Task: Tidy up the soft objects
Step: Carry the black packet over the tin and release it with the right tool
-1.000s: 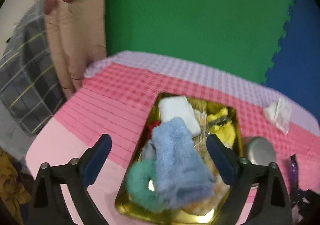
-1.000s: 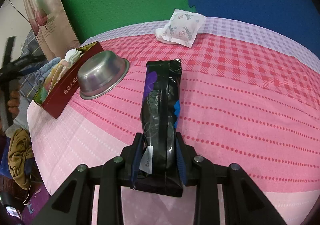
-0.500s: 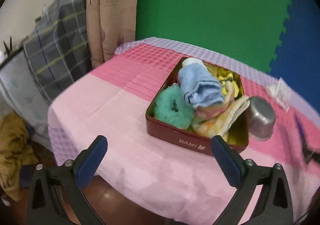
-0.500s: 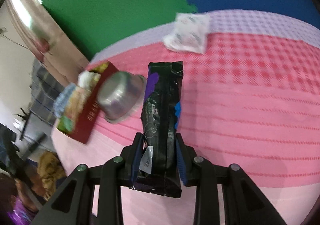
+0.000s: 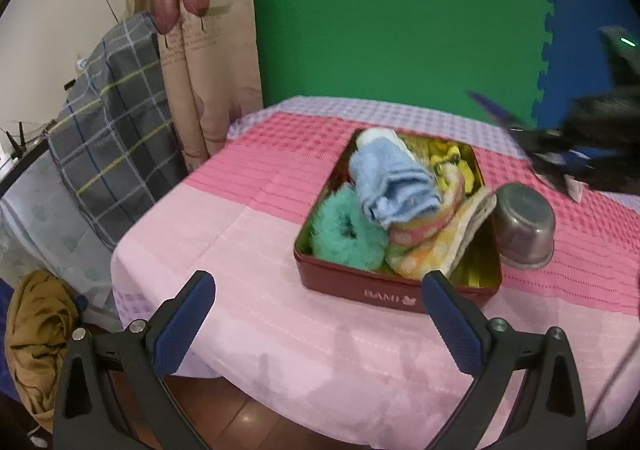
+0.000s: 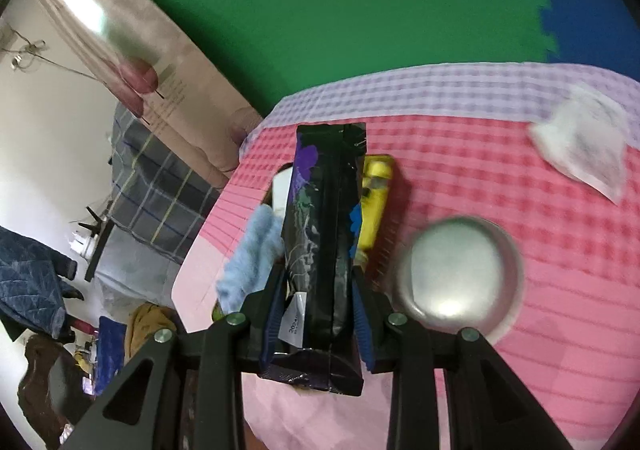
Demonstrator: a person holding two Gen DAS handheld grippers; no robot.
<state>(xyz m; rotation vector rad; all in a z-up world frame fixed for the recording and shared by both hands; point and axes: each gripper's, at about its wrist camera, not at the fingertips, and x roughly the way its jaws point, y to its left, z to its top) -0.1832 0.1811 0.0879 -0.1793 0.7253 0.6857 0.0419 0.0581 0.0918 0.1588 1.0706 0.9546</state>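
Carrying the black pouch (image 6: 324,250) over the red tin (image 5: 394,292), I keep my right gripper (image 6: 318,314) pinching its lower end so it hangs lengthwise above the towels. My left gripper (image 5: 320,324) waits spread wide, empty, just short of the tin.

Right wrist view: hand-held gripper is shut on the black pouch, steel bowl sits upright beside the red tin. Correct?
Not quite. The steel bowl is upside down, base up, as the left wrist view also shows. The rest holds: the right hand-held gripper is shut on the black pouch, bowl beside the red tin.
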